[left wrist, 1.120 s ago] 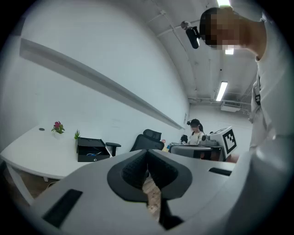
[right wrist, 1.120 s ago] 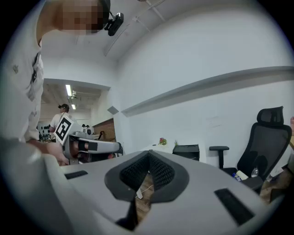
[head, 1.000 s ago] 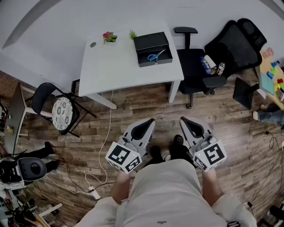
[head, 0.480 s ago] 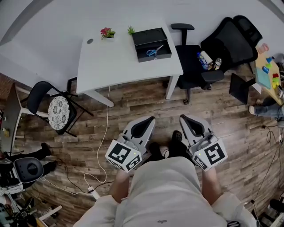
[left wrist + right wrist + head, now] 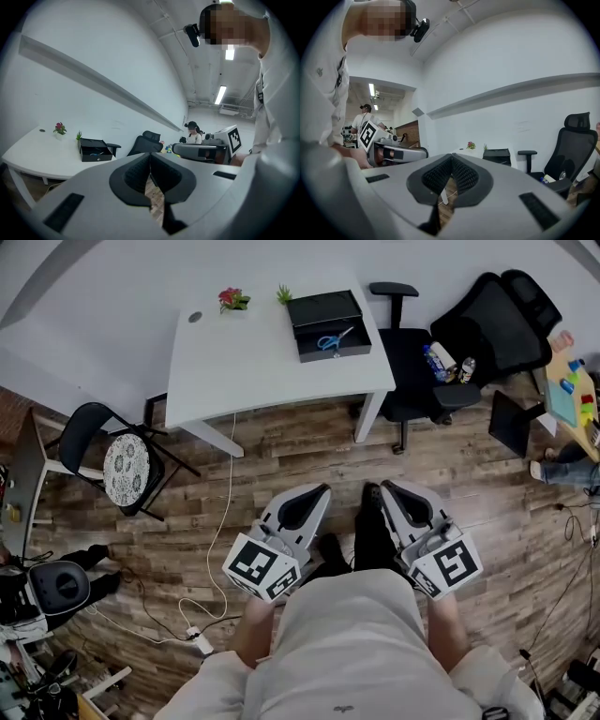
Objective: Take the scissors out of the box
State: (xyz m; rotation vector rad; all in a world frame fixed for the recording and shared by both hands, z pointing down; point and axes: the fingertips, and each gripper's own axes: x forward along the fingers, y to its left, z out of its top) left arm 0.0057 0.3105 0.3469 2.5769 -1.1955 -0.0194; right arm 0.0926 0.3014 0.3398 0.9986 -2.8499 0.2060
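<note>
An open black box (image 5: pixel 326 322) sits at the back right corner of a white table (image 5: pixel 253 371); blue-handled scissors (image 5: pixel 330 340) lie inside it. The same box (image 5: pixel 95 151) appears far off in the left gripper view and, small, as the black box (image 5: pixel 497 156) in the right gripper view. My left gripper (image 5: pixel 320 489) and right gripper (image 5: pixel 386 487) are held side by side over the wooden floor, well short of the table. Both are shut with nothing between the tips.
A black office chair (image 5: pixel 412 371) stands right of the table, another (image 5: pixel 492 320) beyond it. A round-seat chair (image 5: pixel 122 465) stands at the left. A white cable (image 5: pixel 220 549) trails across the floor to a power strip (image 5: pixel 199 643). A person (image 5: pixel 193 133) sits in the distance.
The table and box have shifted a little in the head view as I move forward over the floor; one foot has stepped ahead. Both grippers stay shut and side by side.
</note>
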